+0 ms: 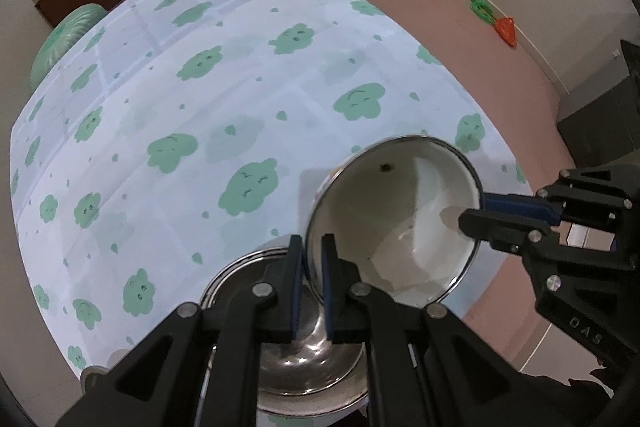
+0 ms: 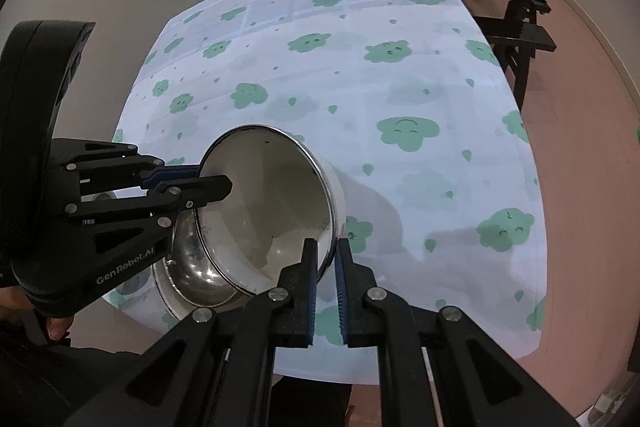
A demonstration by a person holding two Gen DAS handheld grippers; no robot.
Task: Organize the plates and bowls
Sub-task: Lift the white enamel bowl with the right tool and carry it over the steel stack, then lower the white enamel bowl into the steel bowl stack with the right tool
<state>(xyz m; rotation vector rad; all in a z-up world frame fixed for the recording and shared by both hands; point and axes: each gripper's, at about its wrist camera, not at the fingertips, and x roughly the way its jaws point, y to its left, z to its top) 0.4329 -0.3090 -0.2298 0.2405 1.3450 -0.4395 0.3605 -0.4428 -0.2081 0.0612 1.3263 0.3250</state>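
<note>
Between both tongs: white bowl, tilted, left gripper and right gripper each clamped on opposite rims; steel bowl sits under left.

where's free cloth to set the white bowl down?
Free: the whole cloth beyond and right of the white bowl, out to the far edge. Crowded: the near-left corner, with the steel bowl and both hand-held grippers, left and right, pinching the rim.

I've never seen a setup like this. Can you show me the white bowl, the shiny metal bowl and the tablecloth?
white bowl (image 1: 384, 219), left wrist view, inner wall.
metal bowl (image 1: 312, 359), left wrist view, inside bottom.
tablecloth (image 2: 360, 87), right wrist view, bare patch.
</note>
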